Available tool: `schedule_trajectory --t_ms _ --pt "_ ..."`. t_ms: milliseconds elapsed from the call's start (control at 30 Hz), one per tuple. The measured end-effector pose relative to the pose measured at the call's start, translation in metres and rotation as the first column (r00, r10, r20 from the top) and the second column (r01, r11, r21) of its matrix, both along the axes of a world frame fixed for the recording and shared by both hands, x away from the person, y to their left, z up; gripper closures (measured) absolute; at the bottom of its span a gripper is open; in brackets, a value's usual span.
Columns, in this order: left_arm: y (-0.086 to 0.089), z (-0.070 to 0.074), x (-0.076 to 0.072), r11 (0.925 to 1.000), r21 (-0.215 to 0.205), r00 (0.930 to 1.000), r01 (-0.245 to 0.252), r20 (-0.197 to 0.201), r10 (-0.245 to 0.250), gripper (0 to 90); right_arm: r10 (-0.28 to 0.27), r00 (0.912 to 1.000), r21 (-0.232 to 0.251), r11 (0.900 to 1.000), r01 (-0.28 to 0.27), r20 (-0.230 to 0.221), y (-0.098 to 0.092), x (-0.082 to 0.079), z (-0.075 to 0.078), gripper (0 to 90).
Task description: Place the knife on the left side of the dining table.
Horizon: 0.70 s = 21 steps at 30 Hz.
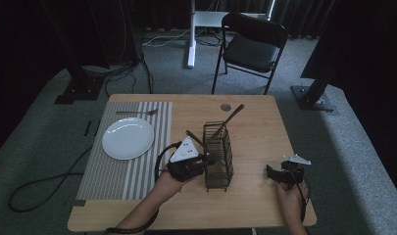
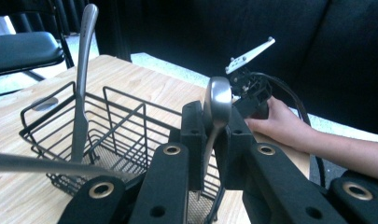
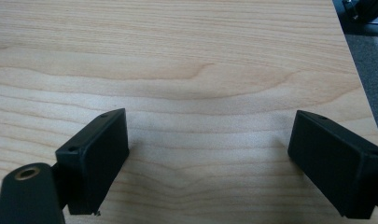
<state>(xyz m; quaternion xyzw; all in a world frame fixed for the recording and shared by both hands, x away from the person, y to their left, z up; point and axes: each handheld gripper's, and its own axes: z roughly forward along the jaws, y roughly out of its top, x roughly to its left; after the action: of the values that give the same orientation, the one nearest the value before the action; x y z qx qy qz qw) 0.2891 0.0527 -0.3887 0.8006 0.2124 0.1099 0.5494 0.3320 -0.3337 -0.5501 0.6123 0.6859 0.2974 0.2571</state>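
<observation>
A black wire cutlery basket (image 1: 218, 155) stands mid-table, and a silver utensil (image 1: 229, 119) leans out of its top. My left gripper (image 1: 209, 158) is against the basket's left side. In the left gripper view this gripper (image 2: 212, 135) is shut on the handle of a silver utensil (image 2: 217, 100), held upright over the basket (image 2: 107, 135). Another utensil (image 2: 81, 70) stands inside, and a third handle (image 2: 37, 163) crosses the lower left. My right gripper (image 1: 277, 175) rests near the table's right edge. Its jaws (image 3: 207, 154) stand open over bare wood, nothing between them.
A white plate (image 1: 128, 138) sits on a striped placemat (image 1: 112, 171) at the left, with a fork (image 1: 137, 113) beyond it. A small grey disc (image 1: 226, 106) is set into the table's far side. A black chair (image 1: 252, 44) stands behind the table.
</observation>
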Motion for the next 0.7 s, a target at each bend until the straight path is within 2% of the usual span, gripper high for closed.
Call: schedule_trajectory --t_ms 167,567,700 --pt "-0.009 0.004 0.007 0.9999 0.001 0.9999 0.013 0.000 -0.013 82.9 0.000 1.0000 0.000 1.000 0.000 0.000 0.000 0.000 0.000 11.7" --pt "-0.034 0.001 0.021 0.9975 -0.070 0.9998 0.012 0.016 -0.011 82.6 0.000 1.0000 -0.001 1.000 0.000 -0.001 0.000 0.000 0.000 11.7" --pt "-0.040 0.000 0.025 0.9957 -0.088 0.9995 0.029 0.015 -0.028 82.4 0.001 1.0000 -0.001 1.000 -0.001 0.000 0.000 0.000 0.000 11.7"
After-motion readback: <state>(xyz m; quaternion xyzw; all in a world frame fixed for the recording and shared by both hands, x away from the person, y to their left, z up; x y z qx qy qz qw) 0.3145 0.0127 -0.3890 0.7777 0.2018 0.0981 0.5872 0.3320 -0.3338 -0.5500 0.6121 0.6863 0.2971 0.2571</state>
